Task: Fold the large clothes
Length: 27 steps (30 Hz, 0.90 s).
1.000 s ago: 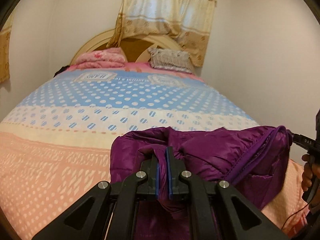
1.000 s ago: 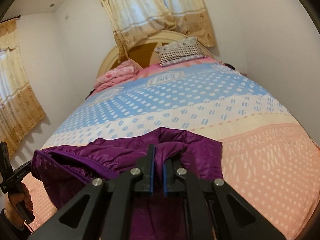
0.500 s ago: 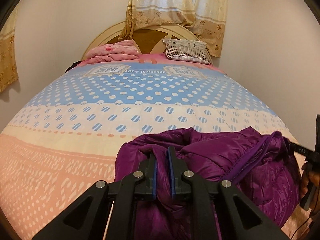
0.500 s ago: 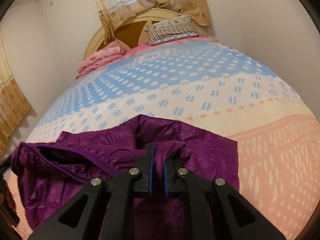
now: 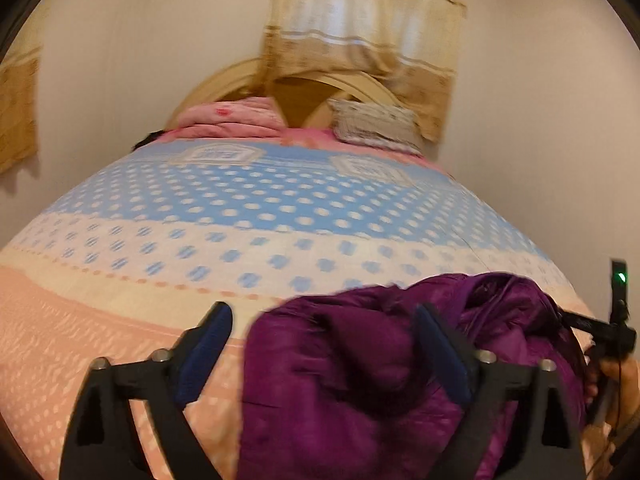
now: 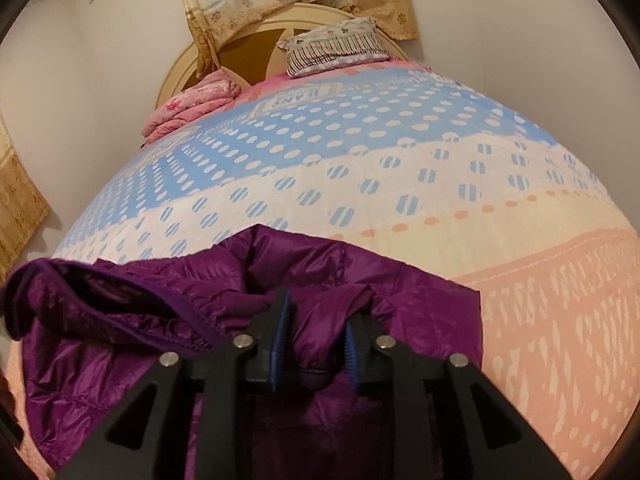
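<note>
A purple puffer jacket [image 5: 360, 364] lies bunched on the near end of the bed; it also shows in the right wrist view [image 6: 132, 320]. My left gripper [image 5: 324, 324] is open wide, its jaws apart over the jacket's left edge, holding nothing. My right gripper [image 6: 316, 312] is open, its blue pads [image 6: 280, 324] apart with a fold of jacket fabric lying loose between them. The right gripper's handle and hand [image 5: 608, 332] show at the right edge of the left wrist view.
The bed [image 6: 400, 168] has a quilt with blue dotted, cream and peach bands. A pink folded blanket [image 5: 232, 120] and a striped pillow [image 6: 336, 46] lie by the headboard. Walls flank the bed; curtains hang behind.
Both grippers have opened and let go of the jacket, which has dropped onto the bed. The left gripper opened wider and moved left; its view is blurred.
</note>
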Tool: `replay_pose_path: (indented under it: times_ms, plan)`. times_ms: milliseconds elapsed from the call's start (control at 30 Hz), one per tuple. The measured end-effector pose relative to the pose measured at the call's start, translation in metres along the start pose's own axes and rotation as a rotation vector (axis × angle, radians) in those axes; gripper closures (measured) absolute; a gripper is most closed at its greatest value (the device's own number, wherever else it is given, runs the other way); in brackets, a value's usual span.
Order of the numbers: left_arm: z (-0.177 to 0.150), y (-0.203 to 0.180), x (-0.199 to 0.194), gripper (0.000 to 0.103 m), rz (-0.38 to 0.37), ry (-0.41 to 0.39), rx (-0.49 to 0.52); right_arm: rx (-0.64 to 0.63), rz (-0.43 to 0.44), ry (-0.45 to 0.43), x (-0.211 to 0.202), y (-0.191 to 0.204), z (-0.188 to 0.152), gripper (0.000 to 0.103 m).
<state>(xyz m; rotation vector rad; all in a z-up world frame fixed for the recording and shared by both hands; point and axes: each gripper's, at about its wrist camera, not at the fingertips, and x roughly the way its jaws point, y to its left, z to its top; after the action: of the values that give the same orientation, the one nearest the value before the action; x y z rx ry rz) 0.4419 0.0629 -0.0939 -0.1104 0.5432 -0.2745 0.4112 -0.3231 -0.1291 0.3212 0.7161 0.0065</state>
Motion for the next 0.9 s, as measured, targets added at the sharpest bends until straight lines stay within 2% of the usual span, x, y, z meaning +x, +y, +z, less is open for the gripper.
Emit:
replay_pose_path:
  times_ms: [33, 133, 200, 267, 367, 467, 567, 667, 767, 900]
  plan:
    - [0.001, 0.005, 0.002, 0.01, 0.018, 0.007, -0.017, 0.019, 0.008, -0.001, 0.0, -0.002, 0.002, 0.067]
    - [0.0, -0.007, 0.004, 0.01, 0.036, 0.019, 0.034, 0.021, 0.025, -0.013, -0.004, 0.005, 0.012, 0.045]
    - [-0.005, -0.027, 0.008, 0.01, 0.065, 0.044, 0.098, -0.013, 0.022, -0.068, -0.016, 0.018, 0.023, 0.025]
    - [-0.008, -0.043, 0.01, 0.01, 0.067, 0.051, 0.121, -0.037, -0.007, -0.118, -0.029, 0.028, 0.032, 0.02]
    - [-0.015, -0.069, 0.016, 0.01, 0.11, 0.052, 0.173, -0.052, -0.066, -0.148, -0.045, 0.044, 0.035, 0.019]
    - [-0.02, -0.081, 0.029, 0.01, 0.193, 0.053, 0.201, -0.058, -0.064, -0.126, -0.051, 0.066, 0.017, 0.019]
    - [-0.025, -0.076, 0.052, 0.01, 0.265, 0.097, 0.179, -0.119, -0.054, -0.111, -0.045, 0.093, -0.008, 0.019]
    - [-0.038, -0.06, 0.074, 0.01, 0.329, 0.157, 0.132, -0.192, -0.038, -0.078, -0.023, 0.122, -0.025, 0.019]
    - [-0.054, -0.042, 0.086, 0.01, 0.318, 0.196, 0.073, -0.182, -0.066, -0.074, -0.001, 0.125, -0.026, 0.019]
    - [-0.064, -0.027, 0.091, 0.01, 0.282, 0.197, 0.029, -0.146, -0.097, -0.019, 0.036, 0.114, -0.025, 0.019]
